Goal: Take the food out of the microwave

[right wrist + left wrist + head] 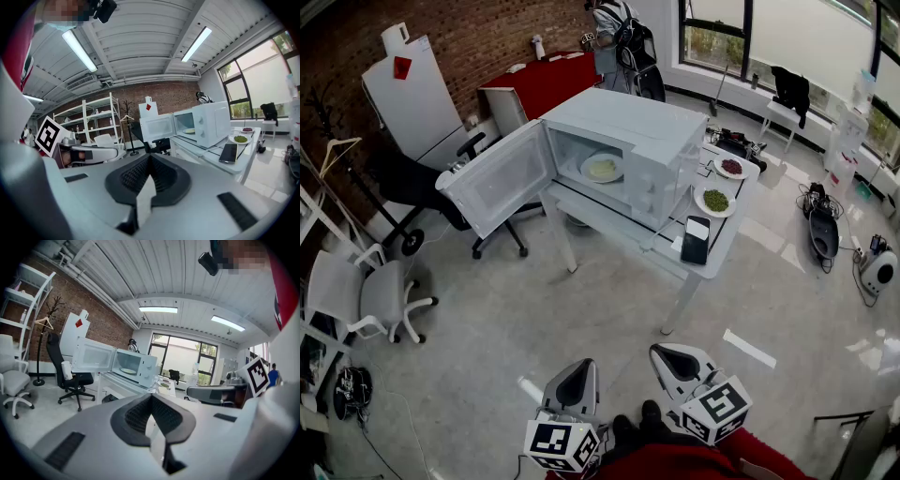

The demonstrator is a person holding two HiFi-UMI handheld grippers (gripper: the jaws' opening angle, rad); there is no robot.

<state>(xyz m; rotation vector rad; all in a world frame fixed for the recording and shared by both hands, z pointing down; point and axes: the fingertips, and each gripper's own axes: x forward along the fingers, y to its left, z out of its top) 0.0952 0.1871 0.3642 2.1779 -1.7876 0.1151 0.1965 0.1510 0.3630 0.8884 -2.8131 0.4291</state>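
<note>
Here we are, and the microwave [628, 150] sits on the white table [718, 251], taking up most of its left side, with its door [499, 186] swung wide open and hanging out past the table's left edge. Inside, right there on the cavity floor, is the plate of pale food [602, 169], untouched, nothing near it. Over along the table's right edge there is a plate of green food [715, 201], and just beyond it, towards the far right corner, a smaller plate of dark red food [730, 167]. A black phone [696, 240] lies flat at the near right corner, just this side of the green plate. Now the person: standing well back from the table, both tools held low and close to the body. The left gripper [579, 367] points up towards the table, its jaws pressed together with nothing between them, and its own camera confirms it, the two dark pads meeting at the tip. The right gripper [667, 356] is just beside it, the same story: jaws closed on each other, empty, aimed towards the microwave and well apart from it. A black office chair [422, 187] stands behind the open door, and a white chair [370, 291] is off to the left on the floor.
</note>
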